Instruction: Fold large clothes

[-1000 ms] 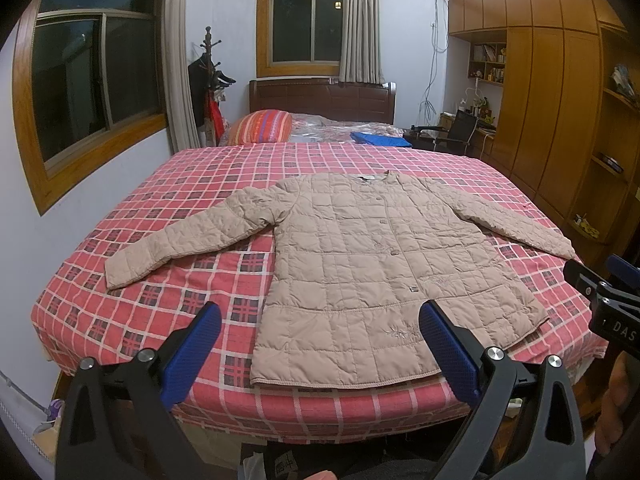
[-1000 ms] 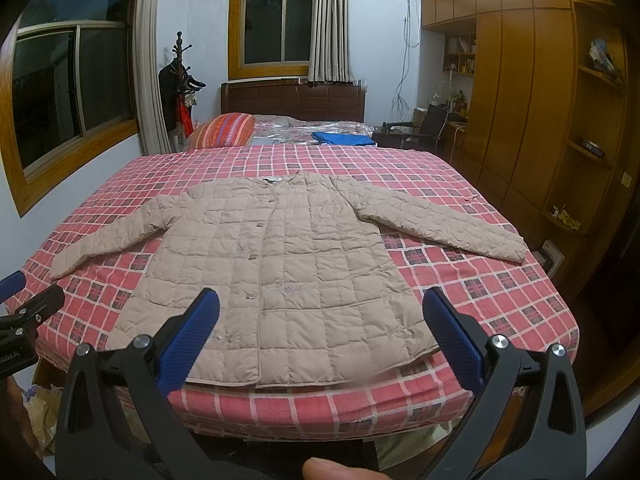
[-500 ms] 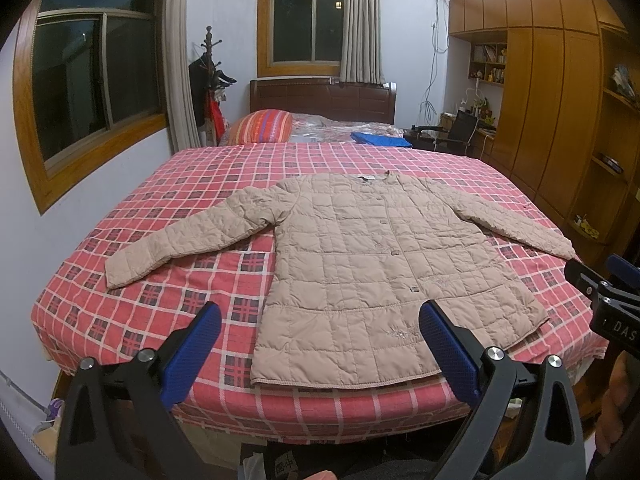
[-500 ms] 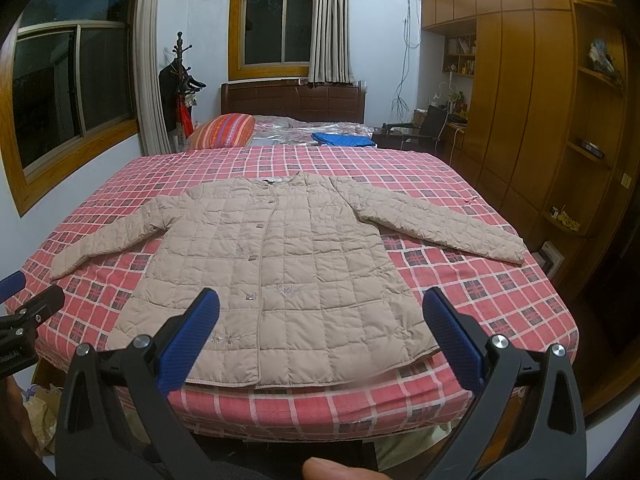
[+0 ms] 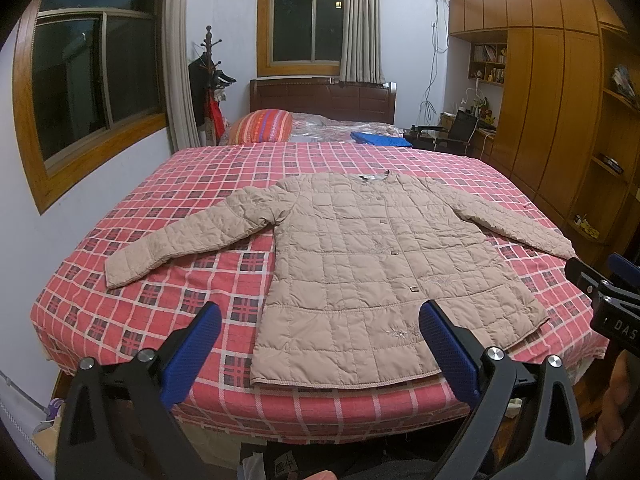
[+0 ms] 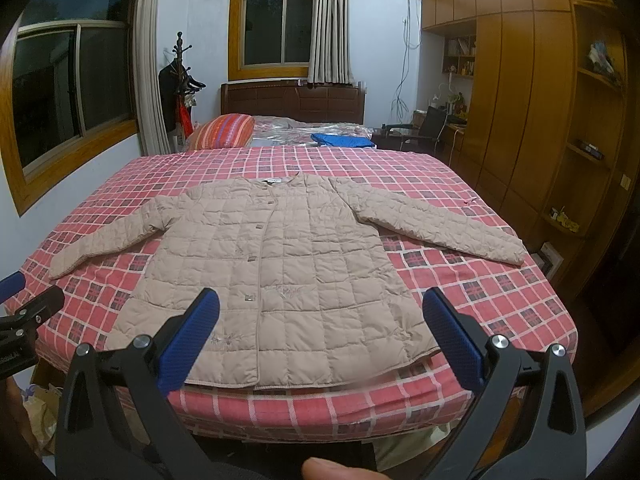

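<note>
A red plaid bed (image 5: 168, 304) fills the room. At left, the left gripper (image 5: 320, 320) hovers near the bed's foot, its blue pads wide apart and empty. A beige quilted jacket (image 5: 372, 264) lies flat, buttoned, sleeves spread. At right, the right gripper (image 6: 320, 308) hovers likewise, spread wide, holding nothing.

Left tongs (image 5: 320, 318) and right tongs (image 6: 322, 304) side by side, both spread wide, empty.
</note>
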`<action>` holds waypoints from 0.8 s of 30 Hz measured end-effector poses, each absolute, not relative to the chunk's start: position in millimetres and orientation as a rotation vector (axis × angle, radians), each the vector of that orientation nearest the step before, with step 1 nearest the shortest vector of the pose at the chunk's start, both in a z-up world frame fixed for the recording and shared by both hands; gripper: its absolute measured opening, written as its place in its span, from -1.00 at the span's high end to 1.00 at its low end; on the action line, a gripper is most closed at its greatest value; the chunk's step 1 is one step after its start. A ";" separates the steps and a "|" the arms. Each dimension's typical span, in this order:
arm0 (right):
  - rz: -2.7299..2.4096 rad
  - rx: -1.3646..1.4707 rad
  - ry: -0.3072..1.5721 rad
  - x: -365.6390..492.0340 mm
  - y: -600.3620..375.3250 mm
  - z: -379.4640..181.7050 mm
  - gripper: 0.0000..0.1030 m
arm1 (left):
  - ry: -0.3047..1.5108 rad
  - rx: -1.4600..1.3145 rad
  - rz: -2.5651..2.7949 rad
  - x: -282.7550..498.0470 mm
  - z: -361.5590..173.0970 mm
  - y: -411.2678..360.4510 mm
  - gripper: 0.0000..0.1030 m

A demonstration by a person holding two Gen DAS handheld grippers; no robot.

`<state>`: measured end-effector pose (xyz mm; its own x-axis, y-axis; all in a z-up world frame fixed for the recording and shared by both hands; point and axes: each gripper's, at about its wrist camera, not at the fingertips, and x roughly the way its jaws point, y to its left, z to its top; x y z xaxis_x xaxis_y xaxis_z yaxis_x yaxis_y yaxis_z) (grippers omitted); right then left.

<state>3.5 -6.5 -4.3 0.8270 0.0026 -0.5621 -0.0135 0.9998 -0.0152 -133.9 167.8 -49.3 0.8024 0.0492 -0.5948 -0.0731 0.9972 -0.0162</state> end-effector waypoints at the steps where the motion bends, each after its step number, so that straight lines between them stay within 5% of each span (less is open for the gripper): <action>1: 0.007 -0.019 0.597 3.7 -7.9 -3.0 -0.96 | 0.637 -0.040 0.065 -133.8 -49.4 167.6 -0.93; 24: -0.041 0.007 0.619 86.9 -65.8 -37.0 -0.95 | 0.672 -0.138 -0.146 -47.2 -86.7 186.5 -0.93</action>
